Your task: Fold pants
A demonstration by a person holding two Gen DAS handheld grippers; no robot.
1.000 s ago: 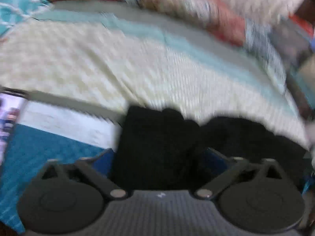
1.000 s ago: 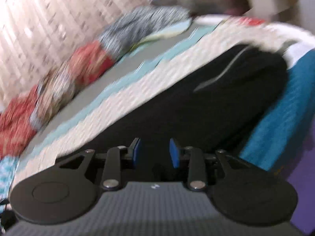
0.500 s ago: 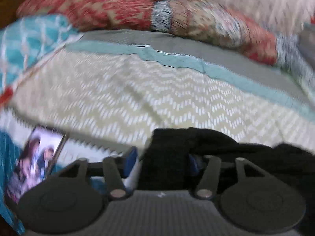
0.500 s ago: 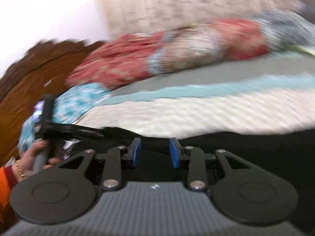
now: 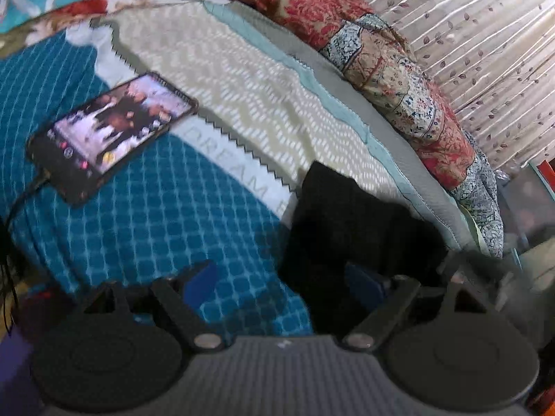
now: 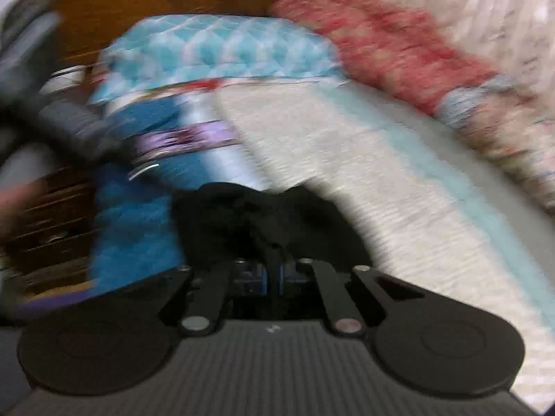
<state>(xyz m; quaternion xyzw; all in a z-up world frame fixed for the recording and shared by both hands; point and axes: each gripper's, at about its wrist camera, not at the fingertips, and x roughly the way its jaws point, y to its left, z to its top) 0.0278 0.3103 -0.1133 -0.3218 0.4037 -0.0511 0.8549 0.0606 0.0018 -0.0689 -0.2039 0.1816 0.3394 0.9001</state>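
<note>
Right wrist view shows the right hand-held gripper (image 6: 273, 279) pinched tight on a fold of the black pants (image 6: 256, 215), its jaws having just closed on the cloth, while the left hand-held gripper (image 5: 281, 284) has just been opening and stands wide, the pants' edge (image 5: 347, 215) lying against its right finger but not pressed by either pad. With only one corner held, the likely trouble is that the free side sags or drags across the bed (image 5: 145, 215), so the fold lands crooked or bunches. The phone (image 5: 111, 135) lies near the bed's left edge with a cable; a swung cloth or hand could catch it. The pants sit mid-bed where the blue quilted cover meets the cream chevron blanket (image 5: 263, 104). Patterned pillows (image 5: 399, 69) line the far edge, a leaf-print curtain (image 5: 485, 34) behind; a wooden headboard (image 6: 156, 3) shows in the blurred right view.
</note>
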